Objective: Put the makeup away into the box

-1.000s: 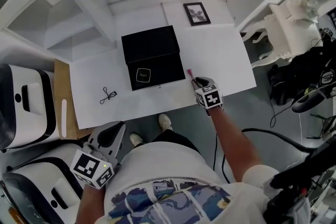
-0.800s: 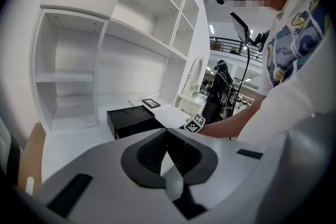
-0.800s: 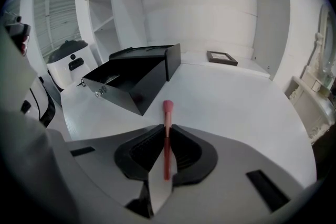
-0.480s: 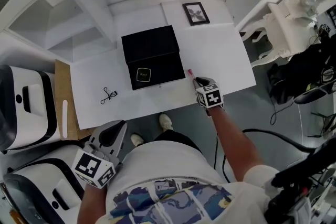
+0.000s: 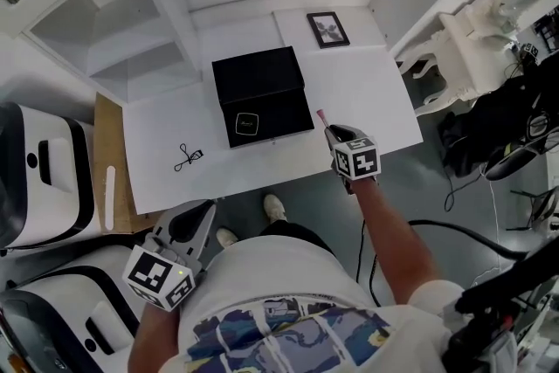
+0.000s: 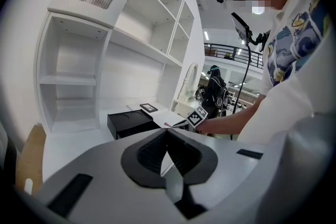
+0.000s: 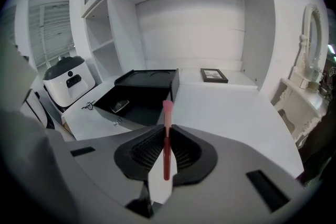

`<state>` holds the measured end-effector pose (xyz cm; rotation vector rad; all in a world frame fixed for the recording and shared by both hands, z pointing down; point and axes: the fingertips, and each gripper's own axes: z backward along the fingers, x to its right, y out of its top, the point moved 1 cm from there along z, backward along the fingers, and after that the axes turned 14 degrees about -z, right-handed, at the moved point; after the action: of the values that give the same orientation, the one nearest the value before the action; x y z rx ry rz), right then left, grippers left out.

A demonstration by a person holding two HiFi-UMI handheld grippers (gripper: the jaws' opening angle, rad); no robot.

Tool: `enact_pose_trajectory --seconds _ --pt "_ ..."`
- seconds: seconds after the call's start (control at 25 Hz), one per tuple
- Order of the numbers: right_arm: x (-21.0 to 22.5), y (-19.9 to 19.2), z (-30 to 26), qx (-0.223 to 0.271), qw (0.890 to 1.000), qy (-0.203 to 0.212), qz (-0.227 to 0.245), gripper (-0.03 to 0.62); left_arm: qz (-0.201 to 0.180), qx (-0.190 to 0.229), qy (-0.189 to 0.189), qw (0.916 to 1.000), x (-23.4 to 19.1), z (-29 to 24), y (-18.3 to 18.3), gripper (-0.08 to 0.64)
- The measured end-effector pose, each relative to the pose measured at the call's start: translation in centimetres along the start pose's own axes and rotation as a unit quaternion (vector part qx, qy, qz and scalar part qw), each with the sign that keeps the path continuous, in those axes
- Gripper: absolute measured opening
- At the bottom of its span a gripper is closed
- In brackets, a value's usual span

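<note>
A black box (image 5: 262, 92) lies open on the white table (image 5: 367, 92), with a small black compact (image 5: 246, 124) inside it. My right gripper (image 5: 336, 135) hovers just right of the box, shut on a thin red stick with a pink tip (image 7: 167, 149); its jaws have just been closing on it. The open box (image 7: 139, 97) lies ahead and left of that gripper (image 7: 167, 131). An eyelash curler (image 5: 186, 156) lies on the table's left part. My left gripper (image 5: 188, 227) is held low, off the table's near edge, jaws (image 6: 167, 136) together with nothing between them.
A small framed picture (image 5: 327, 29) stands at the back of the table. White shelves rise behind. A white and black appliance (image 5: 35, 170) and a wooden board (image 5: 105, 162) are to the left, and a white chair (image 5: 472, 31) stands to the right.
My right gripper has risen off the table with the pink-tipped stick in it. The left gripper has stayed where it was.
</note>
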<state>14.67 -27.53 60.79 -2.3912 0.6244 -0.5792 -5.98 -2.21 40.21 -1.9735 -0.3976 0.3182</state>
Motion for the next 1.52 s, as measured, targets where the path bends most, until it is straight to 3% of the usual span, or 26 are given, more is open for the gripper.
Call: enact_pose_trajectory --seconds 0.28,0.72,1.24,1.52 --pt "-4.5 2.2 -0.2 0.000 0.999 0.021 0.031 0.061 0.010 0.015 0.020 0.9996 -0.9 3.4 -1.3 0.014" --pt "-10.3 3.5 -4.7 -0.057 0.992 0.056 0.101 0.061 0.043 0.019 0.084 0.9953 -2.3 8.4 -3.5 0.014" --pt "-12.5 3.8 -9.9 -0.124 0.971 0.055 0.198 0.061 0.064 0.012 0.146 0.9871 -3.3 10.6 -4.5 0.014" --pt "-13.0 3.4 -12.4 -0.146 0.963 0.064 0.219 0.061 0.072 -0.001 0.170 0.9828 -3.5 10.3 -4.3 0.014"
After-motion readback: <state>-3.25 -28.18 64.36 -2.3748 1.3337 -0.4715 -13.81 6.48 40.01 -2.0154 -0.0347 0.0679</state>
